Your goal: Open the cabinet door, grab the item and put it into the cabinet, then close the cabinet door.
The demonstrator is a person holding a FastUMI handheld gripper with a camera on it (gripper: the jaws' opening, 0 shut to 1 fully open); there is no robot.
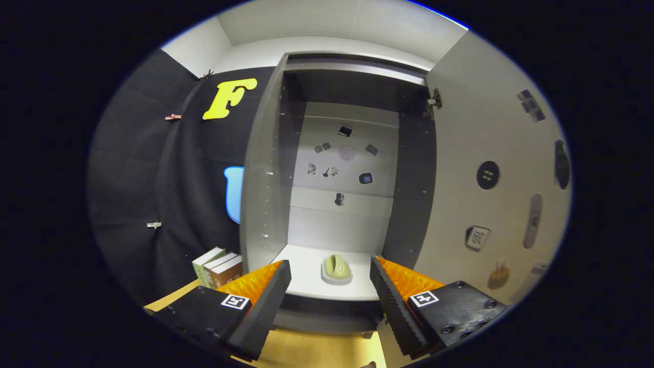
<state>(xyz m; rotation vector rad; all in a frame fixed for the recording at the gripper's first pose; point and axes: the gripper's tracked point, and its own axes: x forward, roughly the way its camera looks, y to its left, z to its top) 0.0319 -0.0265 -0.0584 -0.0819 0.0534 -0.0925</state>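
The cabinet (265, 168) stands straight ahead with its door (485, 168) swung wide to the right. On the cabinet's white floor (306, 266) sits a small pale green item on a white base (336, 269), a little beyond my fingertips and between their lines. My gripper (331, 278) is open, with nothing between its fingers; the fingertips hover just in front of the cabinet's lower front edge.
Small stickers dot the cabinet's back wall (343, 153) and the inside of the door. A few books (218, 267) stand left of the cabinet against the black cloth wall. A wooden tabletop (317, 350) lies under the fingers.
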